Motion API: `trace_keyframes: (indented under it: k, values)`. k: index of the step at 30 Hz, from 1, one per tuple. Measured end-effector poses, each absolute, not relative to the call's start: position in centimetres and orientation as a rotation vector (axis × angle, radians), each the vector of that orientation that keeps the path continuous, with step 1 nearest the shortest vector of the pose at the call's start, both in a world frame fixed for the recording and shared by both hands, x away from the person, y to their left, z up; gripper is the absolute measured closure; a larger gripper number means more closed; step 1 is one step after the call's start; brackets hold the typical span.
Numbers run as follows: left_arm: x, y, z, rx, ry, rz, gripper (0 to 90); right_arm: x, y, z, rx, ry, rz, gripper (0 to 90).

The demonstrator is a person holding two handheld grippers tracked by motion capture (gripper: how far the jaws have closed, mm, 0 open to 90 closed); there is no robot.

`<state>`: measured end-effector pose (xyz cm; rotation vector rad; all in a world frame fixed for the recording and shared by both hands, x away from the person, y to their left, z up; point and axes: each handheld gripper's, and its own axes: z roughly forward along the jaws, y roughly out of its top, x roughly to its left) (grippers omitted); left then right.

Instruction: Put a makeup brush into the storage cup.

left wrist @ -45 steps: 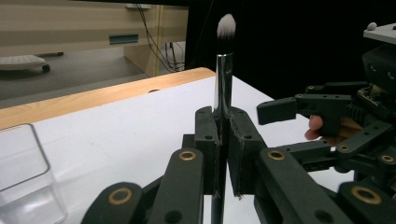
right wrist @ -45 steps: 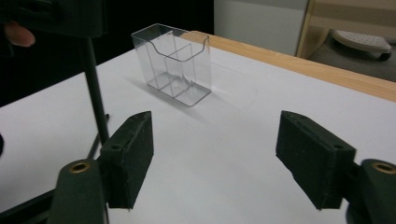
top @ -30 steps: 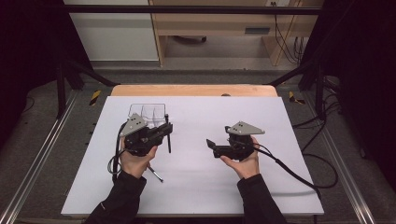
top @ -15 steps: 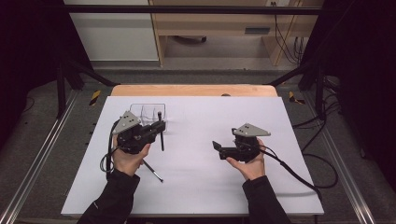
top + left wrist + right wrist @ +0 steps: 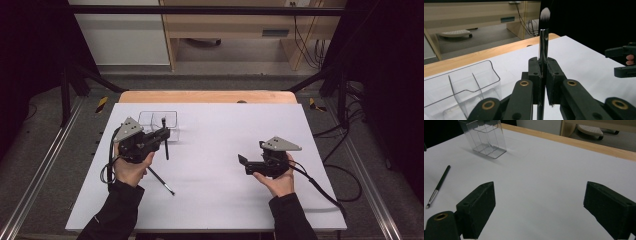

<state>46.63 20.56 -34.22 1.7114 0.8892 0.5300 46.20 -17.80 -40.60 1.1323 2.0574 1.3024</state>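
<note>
My left gripper is shut on a makeup brush with a black handle, just in front of a clear divided organizer. In the left gripper view the brush stands upright between the jaws, silver ferrule and white bristle tip up, with the organizer at lower left. A second thin brush lies flat on the white table near my left hand. My right gripper hovers at centre right, open, nothing between its jaws. From there the organizer and the lying brush sit far left.
The white tabletop ends at a wooden back edge. Black cables trail from the right gripper over the right side. A dark frame and floor surround the table.
My left gripper has carried the brush leftward, closer to the organizer. My right gripper has drifted right and slightly toward the person, still open.
</note>
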Motion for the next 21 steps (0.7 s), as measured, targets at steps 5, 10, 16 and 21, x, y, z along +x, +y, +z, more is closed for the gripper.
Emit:
trace_keyframes:
  k: [5,10,16,21]
  values:
    - [46.8,21.0,-34.0,1.706,0.901,0.54,83.1,46.0,-18.5,-40.7,1.149,2.045,1.296,10.6]
    - [47.1,21.6,-33.7,1.7,0.911,0.556,83.1,45.9,-19.1,-40.9,1.165,2.033,1.293,10.0]
    - [47.4,22.0,-33.6,1.691,0.927,0.563,83.1,45.8,-19.6,-40.9,1.177,2.019,1.284,9.6]
    - [47.7,22.1,-33.3,1.688,0.932,0.569,83.1,45.7,-19.6,-40.9,1.17,2.018,1.275,8.7]
